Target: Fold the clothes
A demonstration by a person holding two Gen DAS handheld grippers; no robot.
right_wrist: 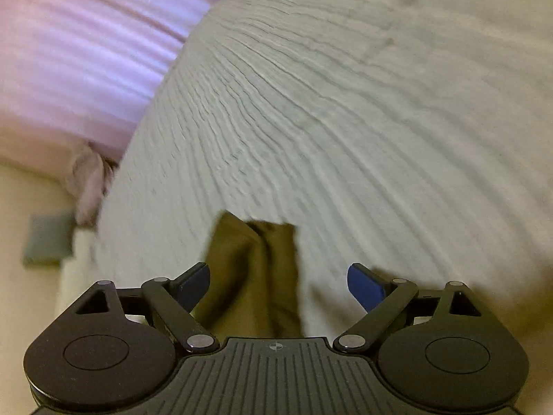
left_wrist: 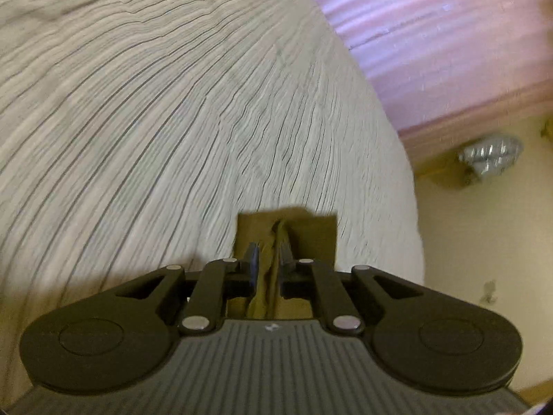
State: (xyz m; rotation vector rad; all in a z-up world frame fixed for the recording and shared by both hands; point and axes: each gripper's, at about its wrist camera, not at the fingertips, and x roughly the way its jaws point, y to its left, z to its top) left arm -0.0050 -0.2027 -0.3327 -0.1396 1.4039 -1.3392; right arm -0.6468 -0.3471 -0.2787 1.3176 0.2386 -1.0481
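On my left wrist view, the left gripper sits at the lower centre of the frame with its two dark fingers drawn close together, pinching a ridge of the olive-brown garment between them. The cloth rises in a narrow fold through the gap and spreads out flat just above the fingertips, a squarish patch against the pale ribbed bedspread that fills most of the frame. At the upper right I see a pink striped fabric, and below it, at the right edge, a cream floor with a shiny crumpled object I cannot identify.

On my right wrist view, the right gripper has its blue-padded fingers spread wide apart and holds nothing. The olive-brown garment hangs or lies in the gap between them, lower centre of the frame, nearer the left finger; whether it touches that finger I cannot tell, and it stands clear of the right one. The picture is blurred. The ribbed bedspread covers the centre and right, the pink striped fabric the upper left, and a small grey-green square sits at the left edge on the cream floor.
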